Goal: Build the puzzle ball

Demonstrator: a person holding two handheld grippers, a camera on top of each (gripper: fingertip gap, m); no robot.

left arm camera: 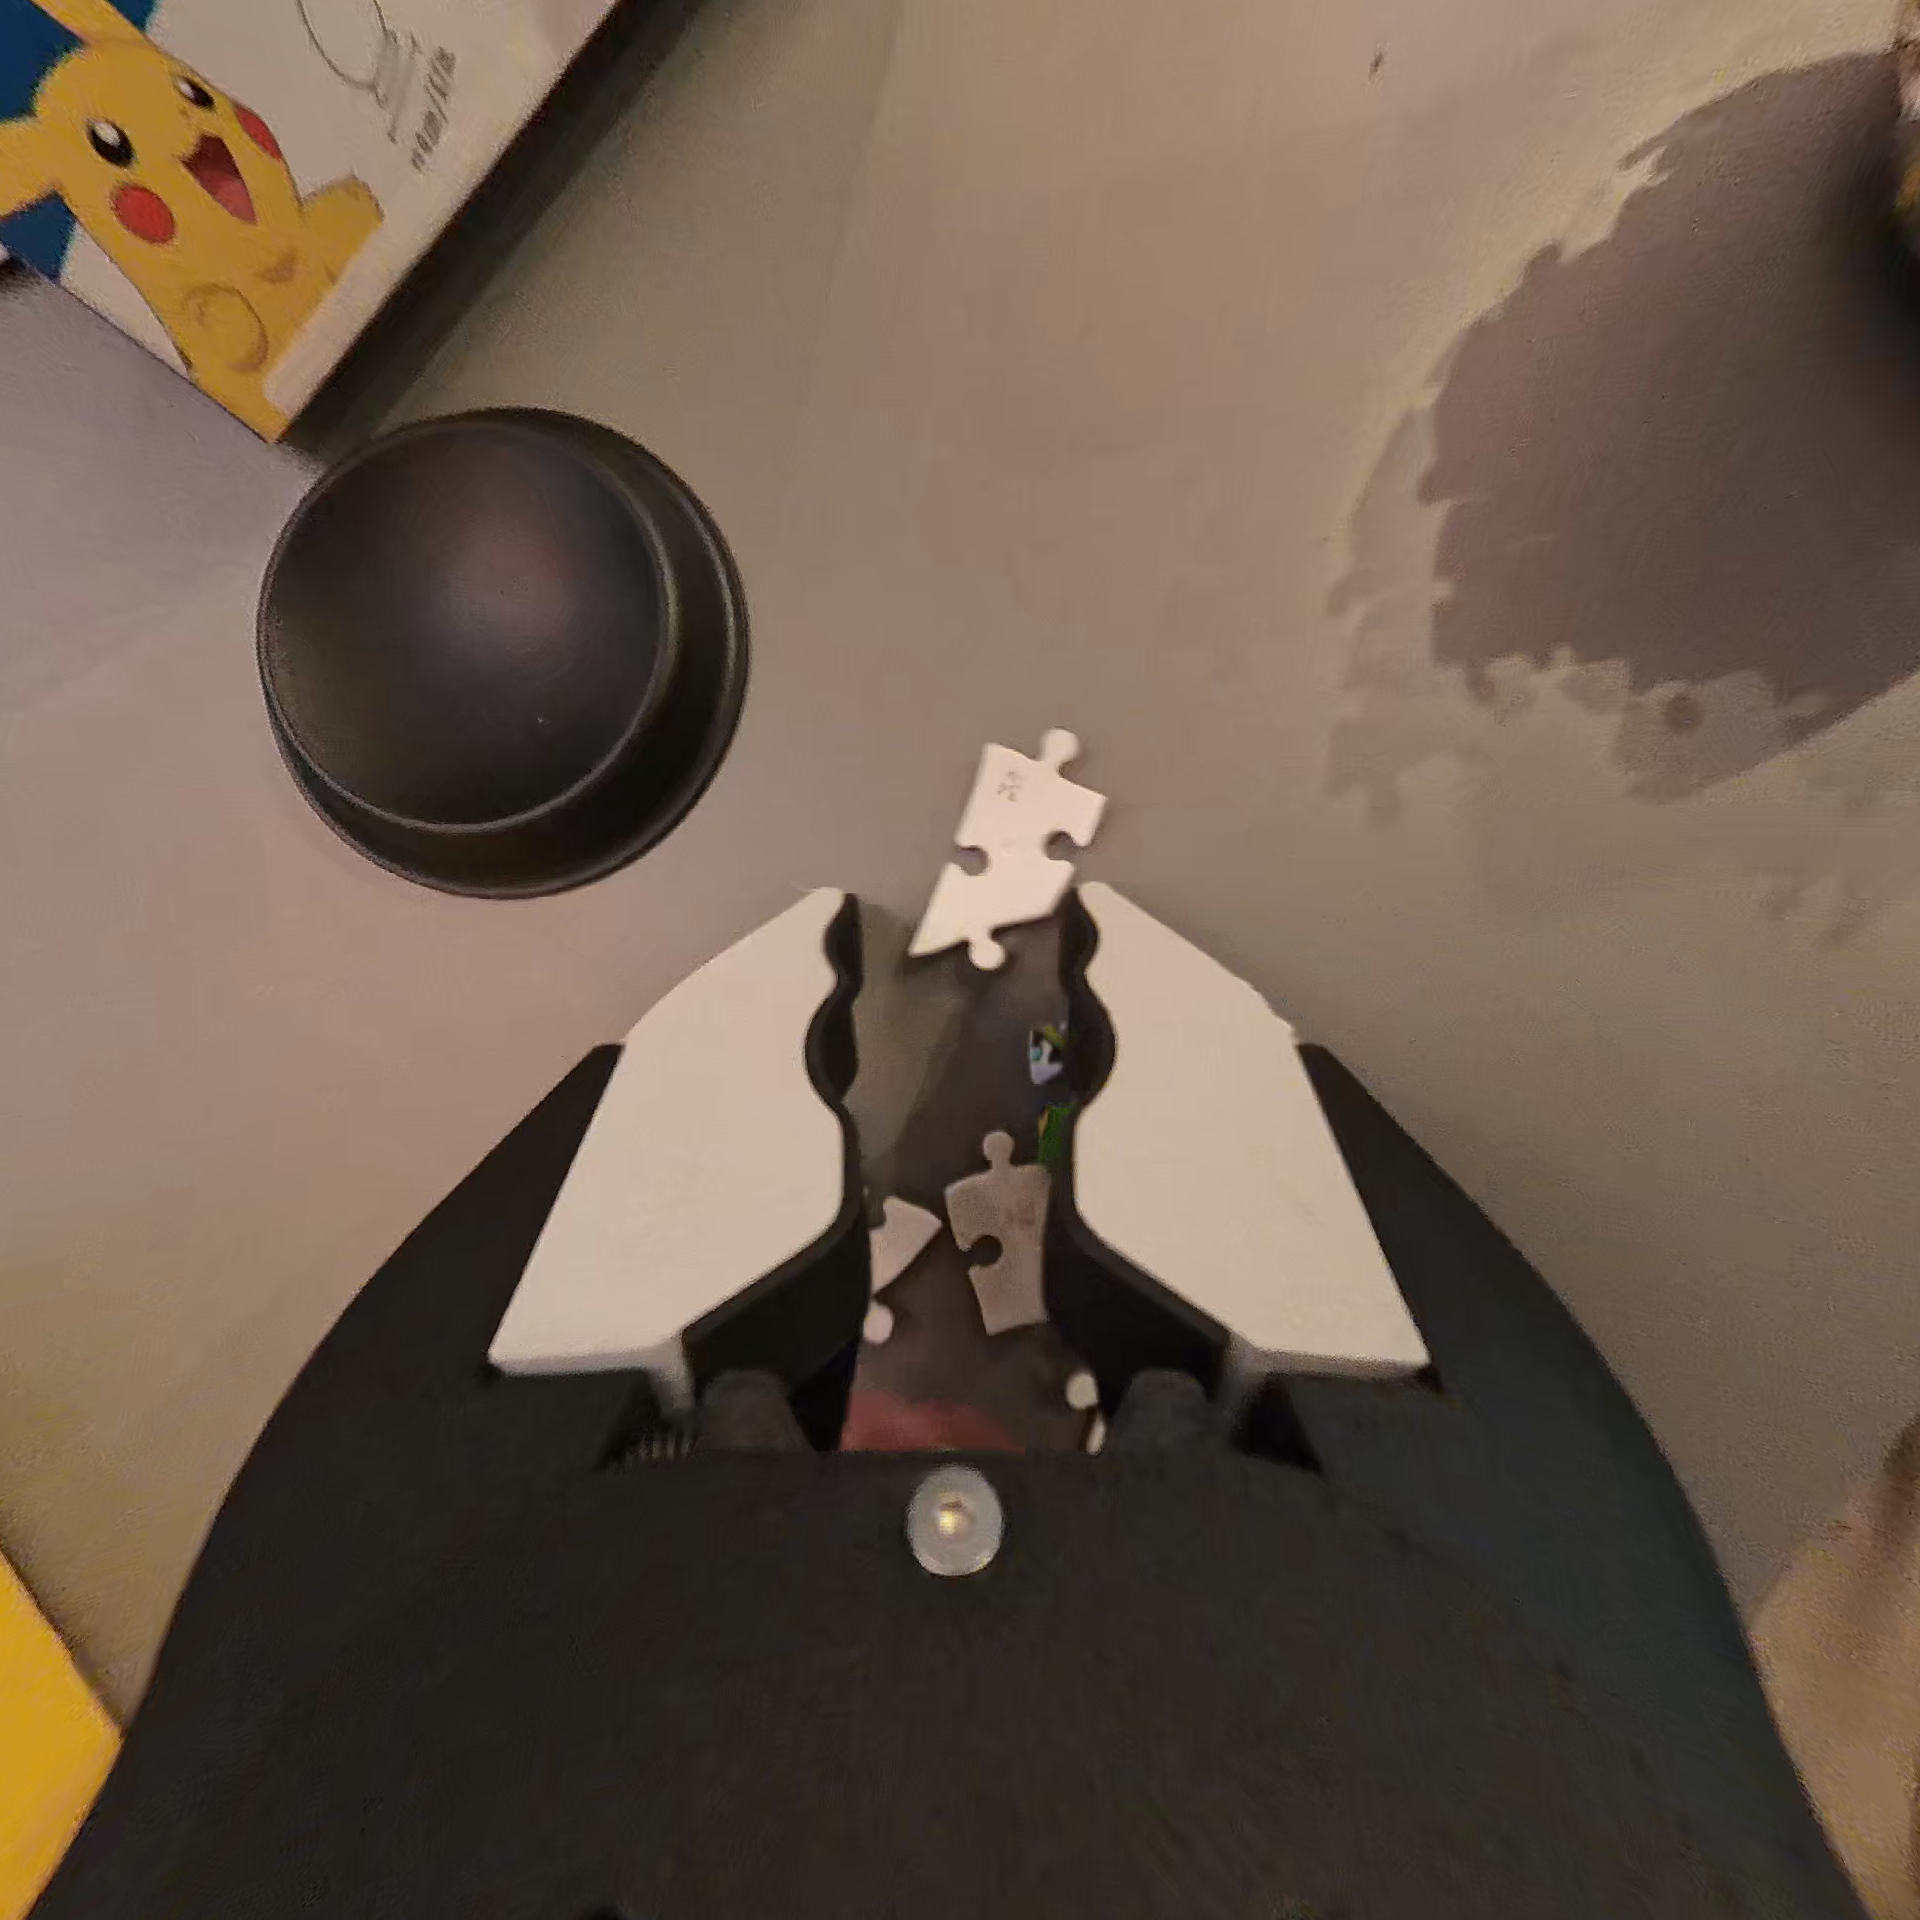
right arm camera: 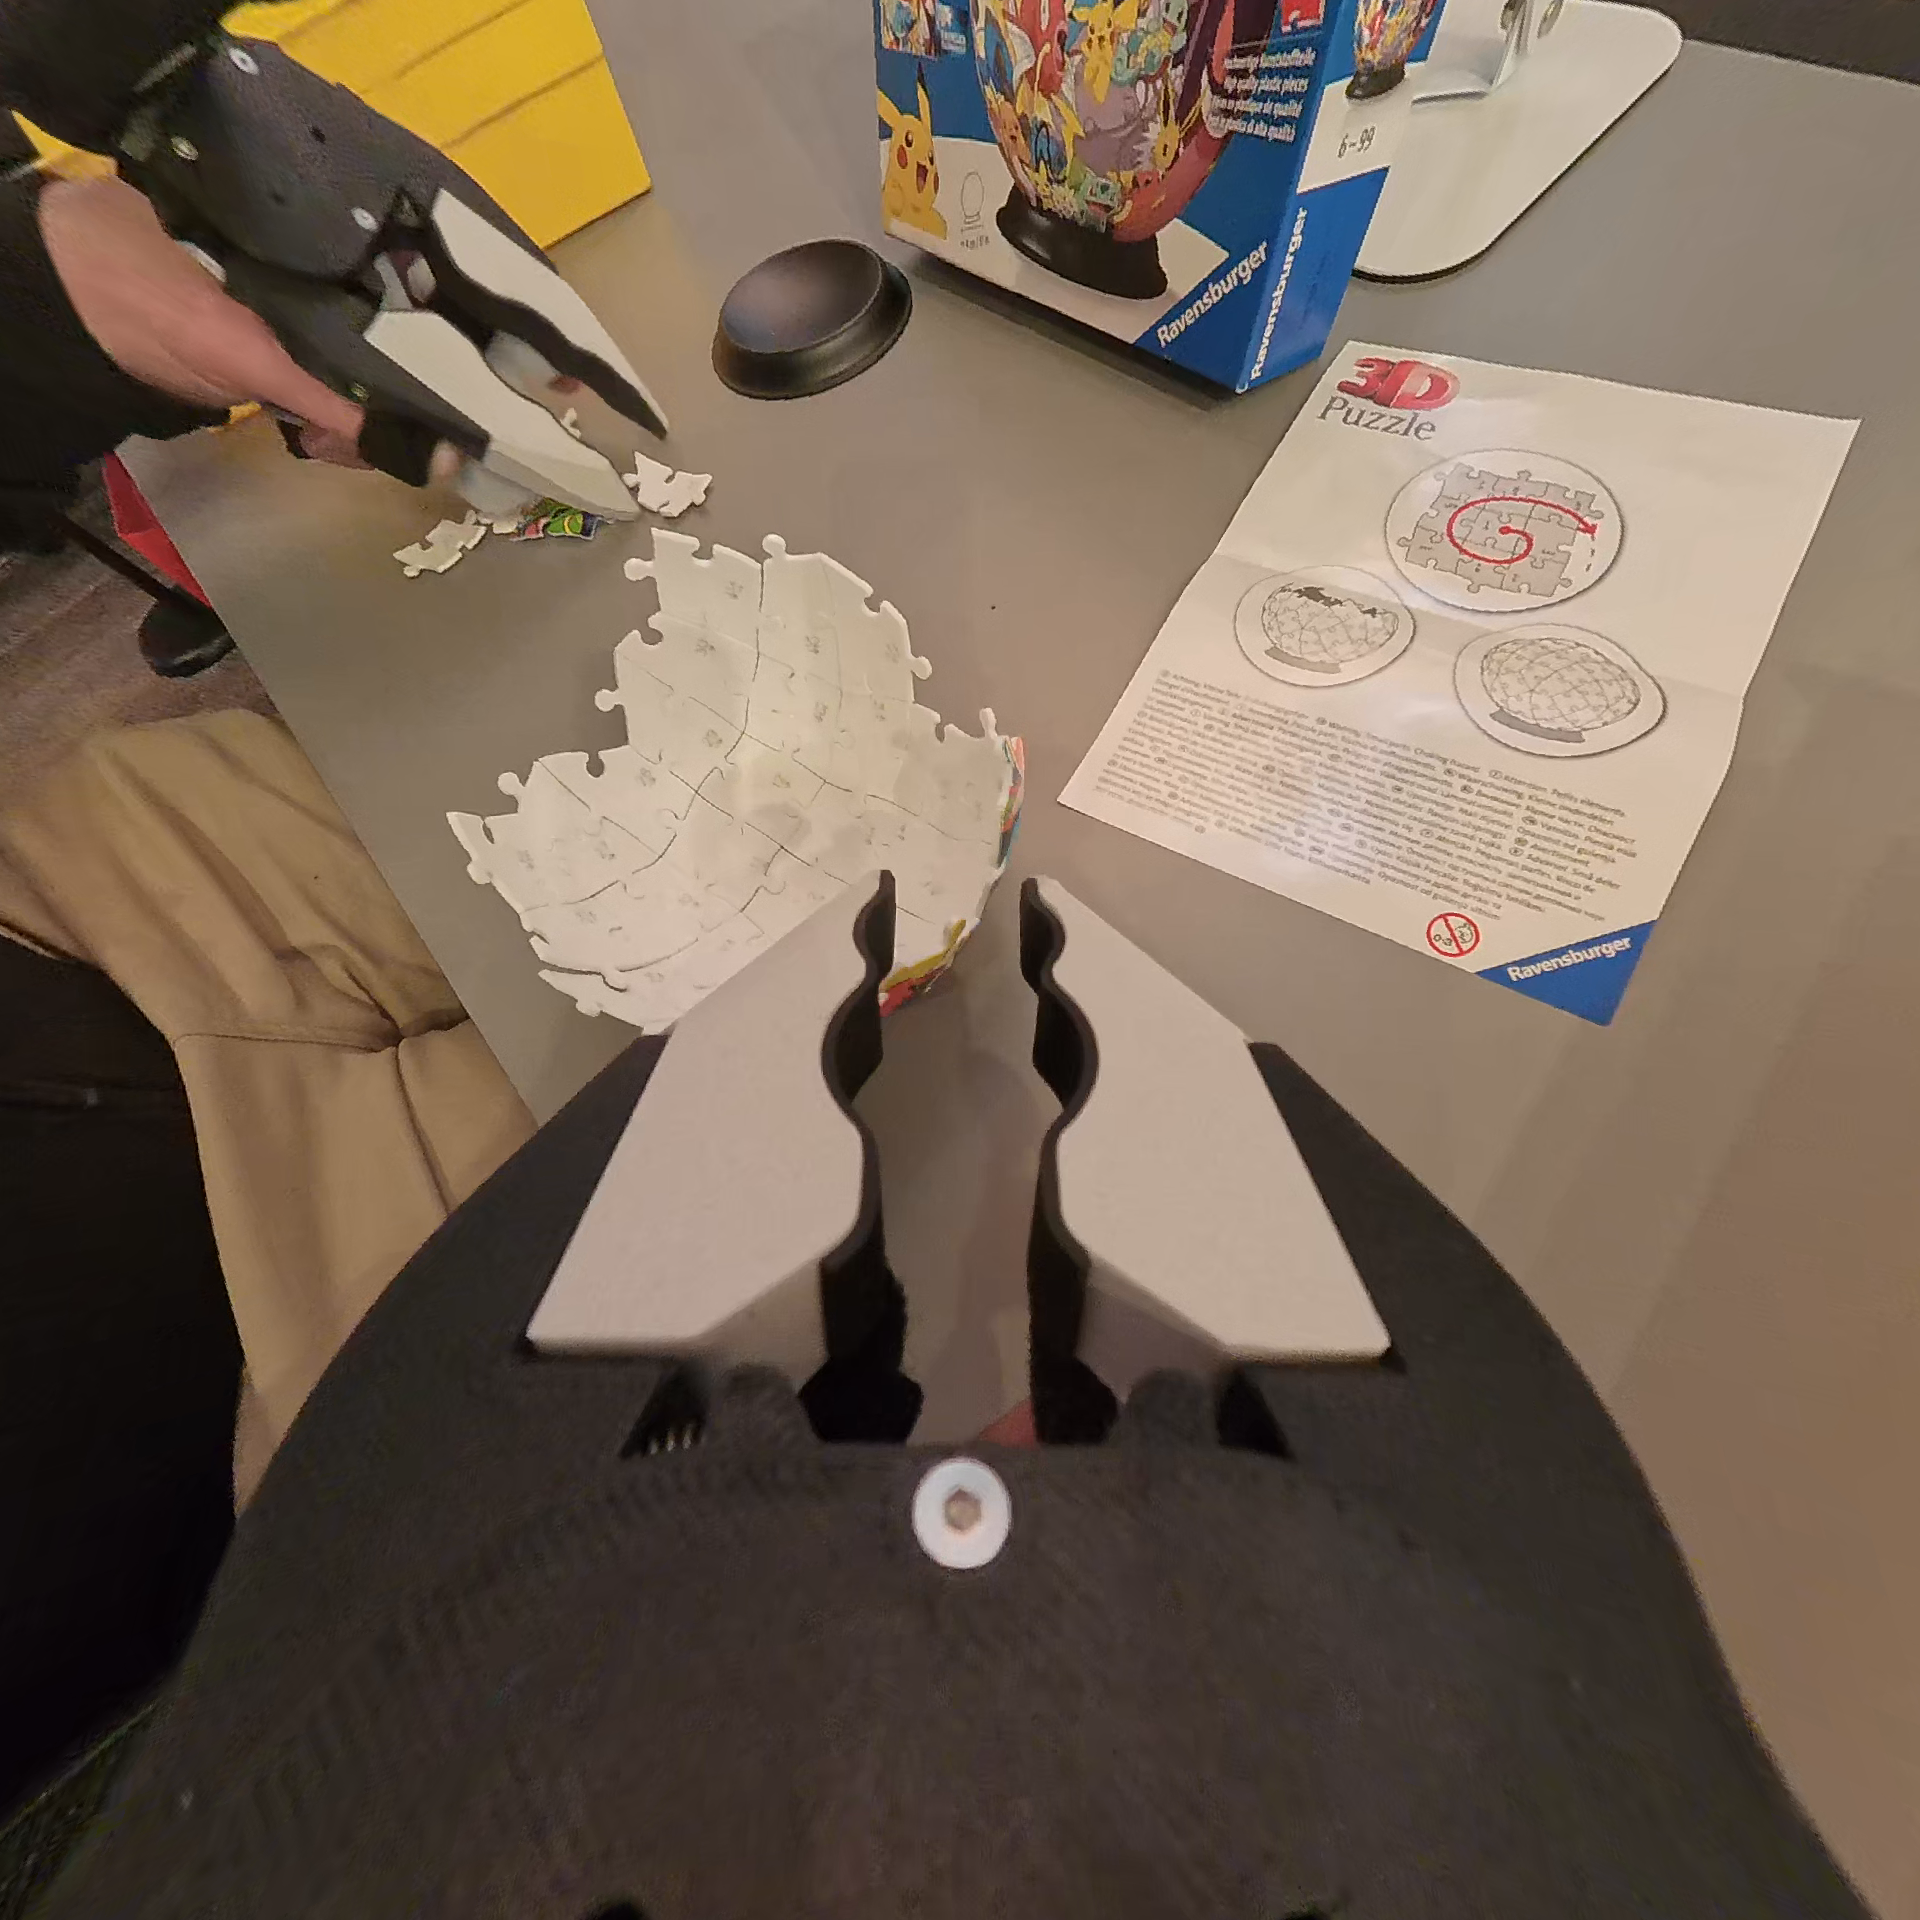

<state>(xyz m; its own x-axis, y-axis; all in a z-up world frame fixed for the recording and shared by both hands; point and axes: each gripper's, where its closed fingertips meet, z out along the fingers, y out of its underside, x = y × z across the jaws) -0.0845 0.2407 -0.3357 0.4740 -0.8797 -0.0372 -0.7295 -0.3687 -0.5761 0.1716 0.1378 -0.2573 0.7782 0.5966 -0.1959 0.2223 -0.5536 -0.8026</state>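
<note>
The partly built puzzle ball (right arm camera: 748, 769) lies on the grey table as an open white shell, printed side down. My right gripper (right arm camera: 958, 894) is open and empty, its tips just at the shell's near rim. My left gripper (left arm camera: 966, 904) is open and points down at the table, over loose pieces. One white puzzle piece (left arm camera: 1008, 842) lies blank side up just past its tips, its near end between them. More loose pieces (left arm camera: 997, 1236) lie under the fingers. The left gripper (right arm camera: 644, 465) and that piece (right arm camera: 670, 480) also show in the right wrist view.
A black round stand (right arm camera: 810, 312) sits behind the pieces; it also shows in the left wrist view (left arm camera: 504, 649). The puzzle box (right arm camera: 1122, 177) stands at the back, an instruction sheet (right arm camera: 1455, 665) lies right, a yellow box (right arm camera: 468, 94) back left. Beige cloth (right arm camera: 260, 935) hangs at the table's left edge. The grippers' ends are close to 30 centimeters from one another.
</note>
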